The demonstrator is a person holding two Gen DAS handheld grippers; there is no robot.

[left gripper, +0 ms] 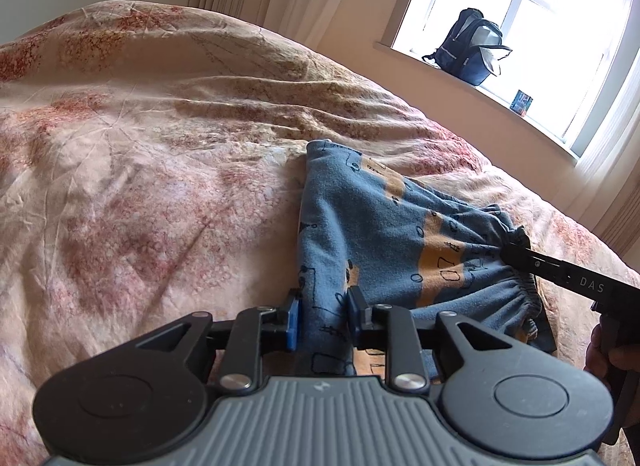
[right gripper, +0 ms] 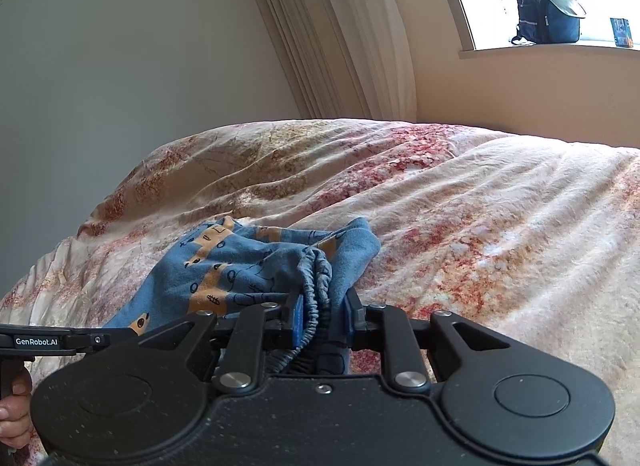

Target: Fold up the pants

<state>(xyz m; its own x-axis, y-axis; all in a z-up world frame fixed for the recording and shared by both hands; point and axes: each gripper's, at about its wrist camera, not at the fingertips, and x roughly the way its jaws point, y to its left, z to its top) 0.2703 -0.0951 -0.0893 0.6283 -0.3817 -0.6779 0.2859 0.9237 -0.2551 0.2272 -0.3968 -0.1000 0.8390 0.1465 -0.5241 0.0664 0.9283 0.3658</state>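
**Ana:** Rumpled bedding fills both views — a cream bedspread [left gripper: 140, 153] with a reddish, tan blotchy print, creased all over. What sits closest to the lenses?

**Ben:** Nearest the left wrist camera, the left gripper [left gripper: 322, 318] has its blue-padded fingers [left gripper: 292, 324] pressed in on a bunched strip of the pants [left gripper: 372, 225], so it is clamped on the cloth. Nearest the right wrist camera, the right gripper [right gripper: 322, 316] is clenched the same way, with the gathered elastic waistband [right gripper: 316, 286] squeezed between its pads.

**Ana:** And the pants themselves?

**Ben:** They are blue fleece with orange bands and small dark line drawings. They lie on the bedspread just ahead of both grippers, stretched between the two grips, the far edge resting on the bed.

**Ana:** Does either tool show in the other's view?

**Ben:** Yes. From the left wrist, the right gripper [left gripper: 516, 252] reaches in from the right edge and bites the ruffled waistband. From the right wrist, the left tool's black body enters from the left edge, a hand [right gripper: 14, 414] wrapped on its handle.

**Ana:** Farther back?

**Ben:** Beyond the bed hangs a pale pleated curtain [right gripper: 352, 33]. Farthest off, a dark blue backpack [left gripper: 470, 47], its top flap open, stands on the windowsill [left gripper: 460, 81] beside a small box [left gripper: 522, 101], against the bright window.
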